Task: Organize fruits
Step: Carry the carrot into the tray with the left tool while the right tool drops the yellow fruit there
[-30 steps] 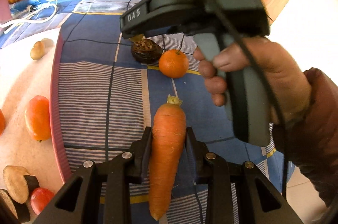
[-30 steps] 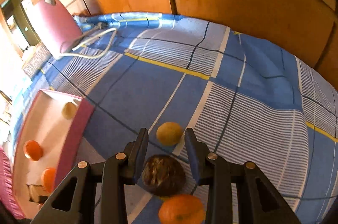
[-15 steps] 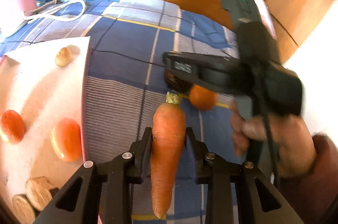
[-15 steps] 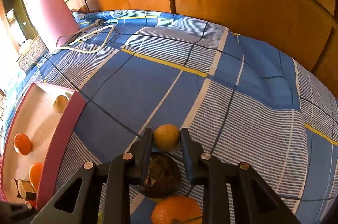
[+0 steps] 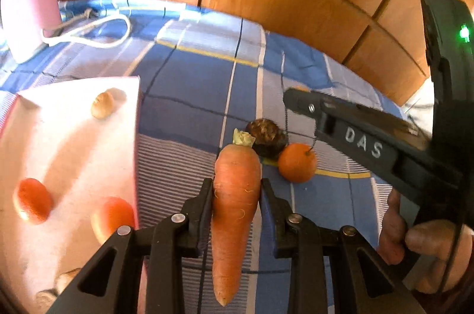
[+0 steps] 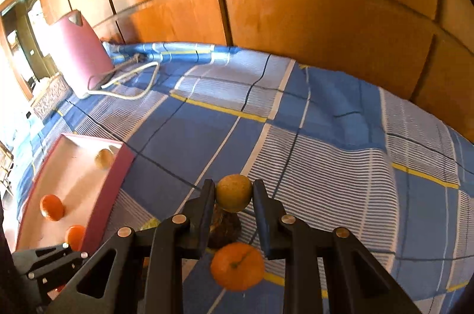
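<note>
The carrot (image 5: 235,195) is orange with a pale green stub at twelve o'clock. The orange (image 5: 297,163) at its two o'clock is bright orange. The dark fruit (image 5: 267,137) beside it is brown-black. The round fruit (image 6: 234,192) is yellow-green. The cloth (image 6: 326,154) is a check of solid blue squares and blue-and-white striped squares, crossed by yellow, white and dark lines. The tray (image 6: 109,189) has pink walls and a pale floor, and it holds two orange fruits (image 6: 52,207) and a tan one (image 6: 103,159). The kettle (image 6: 80,53) is pink, and its cord (image 6: 130,83) is white. The wall panels (image 6: 296,18) are glossy orange-brown wood. Both grippers (image 5: 237,195) (image 6: 233,192) are black.
</note>
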A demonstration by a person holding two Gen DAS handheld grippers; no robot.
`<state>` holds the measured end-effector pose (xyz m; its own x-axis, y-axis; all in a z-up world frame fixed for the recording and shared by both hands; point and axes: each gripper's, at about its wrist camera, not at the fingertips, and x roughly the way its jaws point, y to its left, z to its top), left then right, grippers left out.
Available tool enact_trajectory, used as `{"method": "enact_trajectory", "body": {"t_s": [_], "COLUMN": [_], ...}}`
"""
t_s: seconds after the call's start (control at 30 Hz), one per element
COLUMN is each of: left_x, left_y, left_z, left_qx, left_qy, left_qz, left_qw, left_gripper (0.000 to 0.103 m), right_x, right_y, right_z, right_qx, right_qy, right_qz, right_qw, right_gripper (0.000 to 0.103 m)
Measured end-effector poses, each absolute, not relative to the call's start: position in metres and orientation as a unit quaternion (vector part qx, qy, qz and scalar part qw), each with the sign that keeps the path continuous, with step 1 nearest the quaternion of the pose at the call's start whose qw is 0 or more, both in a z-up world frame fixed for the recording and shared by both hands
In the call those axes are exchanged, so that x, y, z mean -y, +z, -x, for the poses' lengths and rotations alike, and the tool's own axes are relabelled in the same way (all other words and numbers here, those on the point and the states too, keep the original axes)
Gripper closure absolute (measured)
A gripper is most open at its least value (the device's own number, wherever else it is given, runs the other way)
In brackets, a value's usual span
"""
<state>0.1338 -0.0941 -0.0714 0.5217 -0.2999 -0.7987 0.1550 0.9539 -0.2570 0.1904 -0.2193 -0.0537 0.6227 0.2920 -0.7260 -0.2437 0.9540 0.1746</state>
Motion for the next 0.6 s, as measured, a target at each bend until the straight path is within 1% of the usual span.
{"method": "enact_trajectory", "body": {"t_s": [0.33,0.6], "left_x": [0.052,-0.007], "left_y": [-0.02,-0.017], "left_z": [-0.097,-0.07], "left_qx": [-0.424,-0.418], "left_qy": [-0.115,-0.069], "left_qz": [0.074,0.084], "left_qw": [0.895,0.902], "left_gripper": [0.073,0.073], "right_x": [0.209,0.163], "right_y": [-0.027,-0.026], "right_z": [-0.138,-0.11], "right_qx": [-0.386,-0.393], "right_qy": [0.165,0.209], "right_qz": [-0.045,-0.04], "right_qw": [0.906,0.895], "right_gripper": [0.077,0.077]}}
